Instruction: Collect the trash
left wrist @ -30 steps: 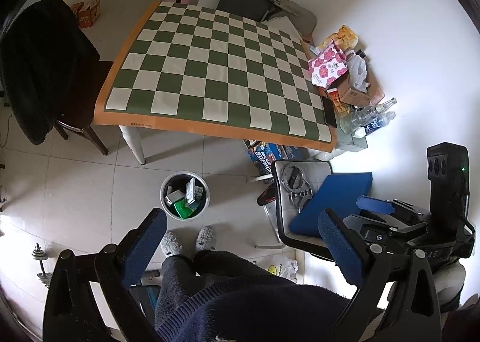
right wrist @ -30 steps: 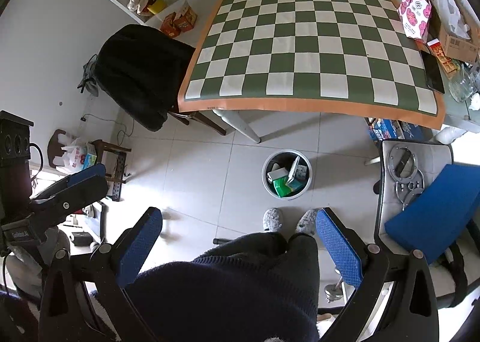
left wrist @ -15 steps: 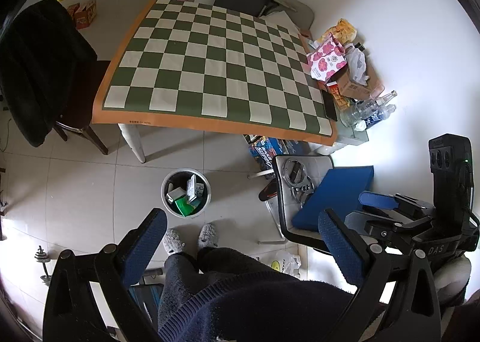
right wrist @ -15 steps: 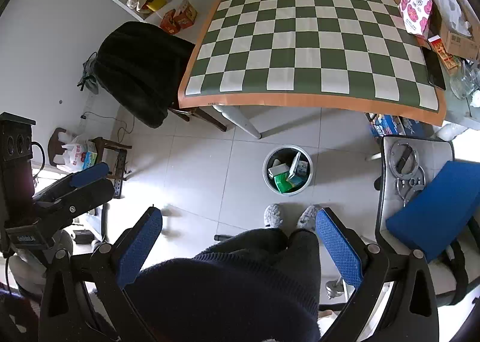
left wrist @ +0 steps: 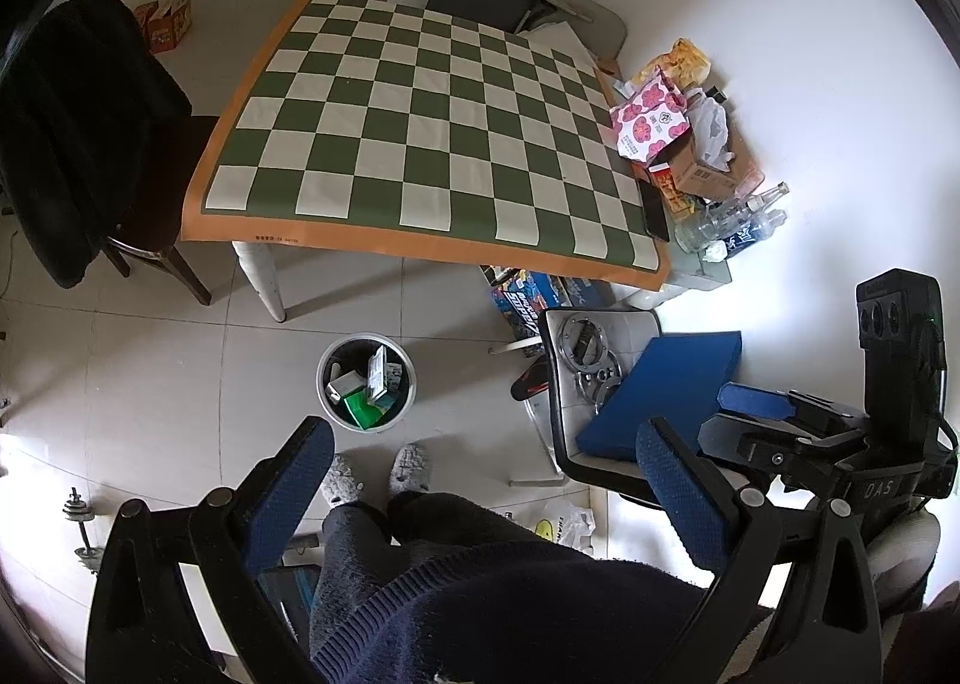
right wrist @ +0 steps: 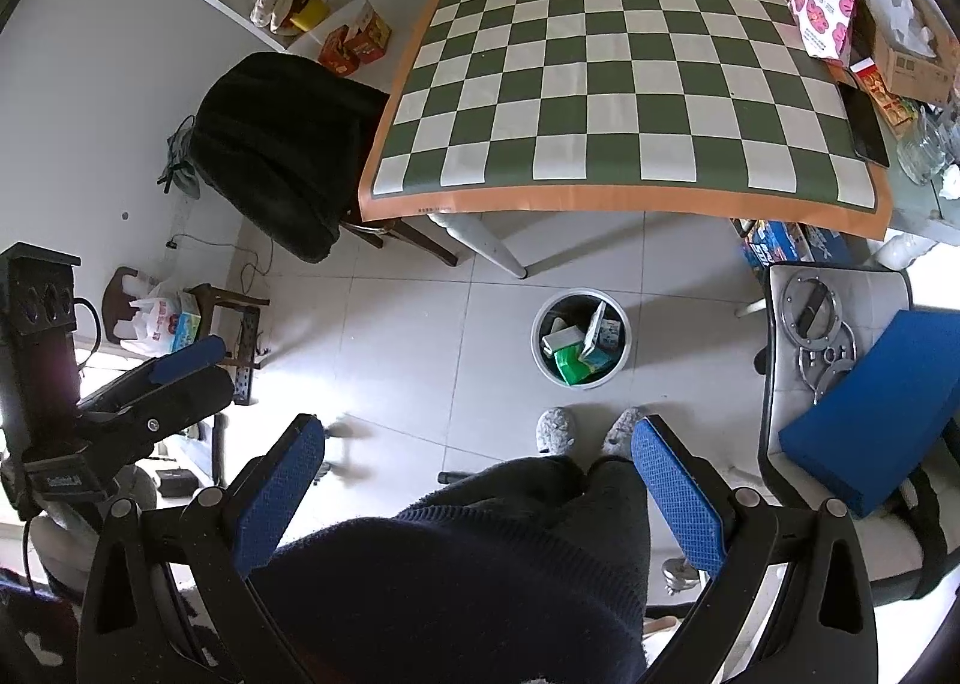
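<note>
Both grippers hang wide apart and empty above the person's lap, high over the tiled floor.

Left gripper has its blue, cross-hatched rubber pads spread wide on black plastic arms, gripping nothing and touching nothing; the right gripper is just as wide and just as bare. Left of the table stands a wooden chair draped in fuzzy black cloth. A checked green-and-cream cloth with an orange border covers the table. Below its near edge, a round, pale-rimmed trash bin sits on the floor, filled with small cartons and a green packet, just beyond the person's fluffy grey slippers. Further right, a padded chair carries metal rings and a flat blue cushion.
</note>
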